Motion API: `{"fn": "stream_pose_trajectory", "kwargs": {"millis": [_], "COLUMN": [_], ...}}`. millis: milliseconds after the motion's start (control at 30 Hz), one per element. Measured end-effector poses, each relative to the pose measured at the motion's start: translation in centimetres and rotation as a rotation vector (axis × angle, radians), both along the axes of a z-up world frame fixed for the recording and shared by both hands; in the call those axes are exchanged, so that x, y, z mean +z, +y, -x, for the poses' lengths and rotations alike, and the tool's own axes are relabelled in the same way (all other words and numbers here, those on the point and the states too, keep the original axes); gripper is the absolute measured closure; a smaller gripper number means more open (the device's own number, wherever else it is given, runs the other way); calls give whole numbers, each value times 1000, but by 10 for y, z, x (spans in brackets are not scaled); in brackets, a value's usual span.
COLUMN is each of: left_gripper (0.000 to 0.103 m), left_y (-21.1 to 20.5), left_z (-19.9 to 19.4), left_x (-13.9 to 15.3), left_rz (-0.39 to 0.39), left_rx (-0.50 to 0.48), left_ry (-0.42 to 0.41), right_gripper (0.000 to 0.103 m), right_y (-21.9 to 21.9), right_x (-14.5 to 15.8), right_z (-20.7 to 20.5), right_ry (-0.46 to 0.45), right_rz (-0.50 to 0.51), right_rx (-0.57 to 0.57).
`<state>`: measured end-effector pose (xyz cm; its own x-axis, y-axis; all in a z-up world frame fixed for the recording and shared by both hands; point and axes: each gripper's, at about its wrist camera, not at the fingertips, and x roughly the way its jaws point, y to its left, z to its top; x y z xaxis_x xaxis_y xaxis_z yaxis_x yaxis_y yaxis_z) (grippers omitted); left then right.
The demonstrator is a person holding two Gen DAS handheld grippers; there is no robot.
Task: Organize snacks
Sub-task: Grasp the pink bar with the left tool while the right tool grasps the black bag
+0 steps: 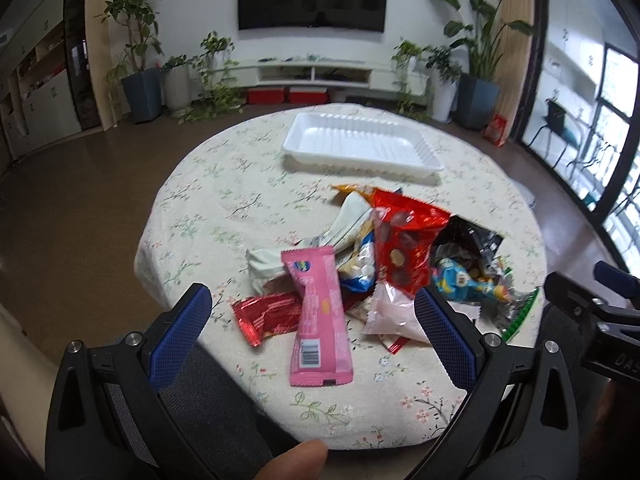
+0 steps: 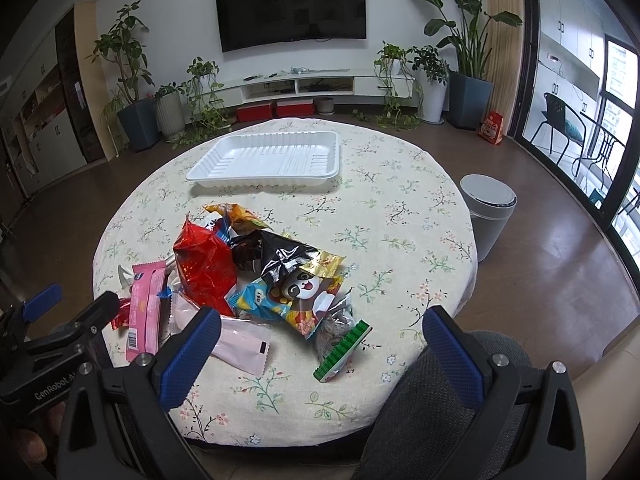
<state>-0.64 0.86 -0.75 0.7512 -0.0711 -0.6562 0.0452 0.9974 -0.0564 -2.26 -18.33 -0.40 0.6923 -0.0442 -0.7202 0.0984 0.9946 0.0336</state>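
1. Both grippers, left (image 1: 312, 316) and right (image 2: 320, 340), are being held with jaws spread, empty.
2. Snacks (image 2: 256, 280) are being left heaped on the counter (image 2: 400, 200), near the empty tray (image 2: 264, 156).
3. The pink bar (image 1: 320, 316) is best being pinched across its width.

Wall-mounted TV (image 2: 291, 10) above white console (image 2: 308, 85), potted plants (image 2: 466, 46), brown floor (image 2: 552, 264).

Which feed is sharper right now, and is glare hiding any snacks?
Right wrist view is sharper; the white tray is crisp. Left wrist view is softer, with the tray and pile blurred. Glare only glints on the red foil bag; both views bend at the edges.
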Motion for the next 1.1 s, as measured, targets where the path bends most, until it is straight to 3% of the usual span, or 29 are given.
{"fn": "stream_pose_trajectory", "kwargs": {"millis": [100, 167, 200, 267, 333, 433, 633, 667, 800, 967, 1100], "left_gripper": [0, 0, 0, 0, 2, 2, 3, 6, 40, 44, 44], "left_y": [7, 10, 13, 26, 38, 44, 14, 7, -12, -8, -1], "left_z": [5, 6, 8, 14, 14, 5, -13, -15, -36, -55, -59], "left_x": [-2, -10, -16, -29, -37, -41, -34, -32, -45, -57, -52], "left_rz": [72, 101, 90, 75, 115, 109, 102, 104, 93, 79, 57], "left_rx": [-143, -232, -234, -145, -115, -93, -226, -252, -277, -224, -176], "left_ry": [-53, -1, 42, 115, 140, 174, 181, 188, 272, 315, 306], "right_gripper": [0, 0, 0, 1, 6, 11, 19, 19, 21, 31, 31], "right_y": [-1, -2, -2, -5, -9, -21, -45, -48, -50, -53, -55], "right_x": [6, 8, 9, 6, 2, -9, -14, -14, -19, -31, -34], "right_z": [-2, -1, 1, 2, -3, -9, -10, -12, -22, -31, -35], "right_ry": [-6, -17, -22, -13, 28, 106, 95, 99, 122, 173, 170], "right_rz": [11, 21, 23, 10, -25, -123, -247, -264, -289, -344, -352], "right_rx": [26, 53, 69, 101, 128, 139, 124, 123, 144, 183, 188]}}
